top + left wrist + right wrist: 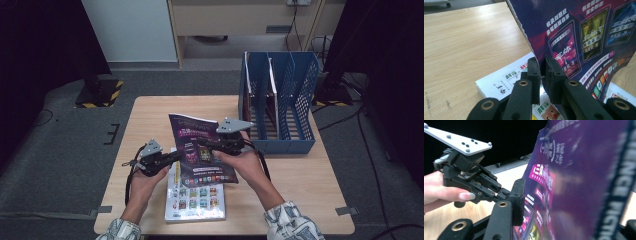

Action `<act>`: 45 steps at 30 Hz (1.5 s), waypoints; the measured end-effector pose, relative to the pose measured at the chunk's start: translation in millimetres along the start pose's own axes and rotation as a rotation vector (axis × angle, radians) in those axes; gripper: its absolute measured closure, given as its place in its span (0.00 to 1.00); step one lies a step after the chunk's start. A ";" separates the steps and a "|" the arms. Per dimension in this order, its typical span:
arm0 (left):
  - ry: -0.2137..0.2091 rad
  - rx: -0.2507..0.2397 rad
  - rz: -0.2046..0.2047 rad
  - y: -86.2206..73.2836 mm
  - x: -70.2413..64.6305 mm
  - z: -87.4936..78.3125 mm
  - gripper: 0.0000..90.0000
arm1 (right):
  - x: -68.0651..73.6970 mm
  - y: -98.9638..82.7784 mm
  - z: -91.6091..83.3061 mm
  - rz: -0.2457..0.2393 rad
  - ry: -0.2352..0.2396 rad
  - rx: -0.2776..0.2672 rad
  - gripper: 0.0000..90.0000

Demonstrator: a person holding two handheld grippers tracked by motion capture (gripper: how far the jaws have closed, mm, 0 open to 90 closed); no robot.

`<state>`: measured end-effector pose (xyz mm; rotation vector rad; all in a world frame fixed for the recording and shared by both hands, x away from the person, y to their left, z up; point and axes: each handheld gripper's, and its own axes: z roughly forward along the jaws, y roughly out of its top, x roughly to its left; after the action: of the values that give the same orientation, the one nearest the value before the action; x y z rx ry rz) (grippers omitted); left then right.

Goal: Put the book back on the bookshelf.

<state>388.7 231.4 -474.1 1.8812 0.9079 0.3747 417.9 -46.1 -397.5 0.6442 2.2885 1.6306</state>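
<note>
A purple magazine (192, 131) is held tilted up above the table, over a white magazine (195, 202) that lies flat near the front edge. My left gripper (172, 156) is shut on the purple magazine's left edge; in the left gripper view both pads pinch that edge (542, 66) of the cover (584, 37), with the white magazine (499, 85) below. My right gripper (202, 146) reaches in from the right. In the right gripper view its jaws (574, 205) stand apart with the purple cover (579, 170) between them, and the left gripper (507, 193) grips the far edge.
A blue mesh file rack (285, 100) with several slots stands at the table's back right and holds a few upright magazines. The wooden table (300, 180) is bare at front right and along its left side (461, 45). Dark stands and cables surround the table on the carpet.
</note>
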 end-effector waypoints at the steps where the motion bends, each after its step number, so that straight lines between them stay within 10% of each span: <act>1: 0.000 -0.002 0.004 0.6 -0.4 -0.5 0.91 | 0.2 0.7 -0.3 -0.001 0.005 -0.005 0.72; 19: 0.002 -0.028 0.023 4.0 -3.8 -3.5 0.92 | -3.1 13.1 -6.0 0.032 0.027 -0.022 0.69; 37: -0.021 -0.051 0.004 3.1 -0.6 -5.2 0.89 | -4.2 16.7 -10.0 0.008 -0.041 -0.033 0.93; 45: 0.134 -0.006 -0.064 -12.0 26.8 -10.7 0.37 | -7.7 20.5 -19.4 0.010 -0.052 -0.093 0.93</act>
<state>395.2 260.7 -482.8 1.8340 1.0524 0.4682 420.0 -60.4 -372.0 0.6689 2.1626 1.6935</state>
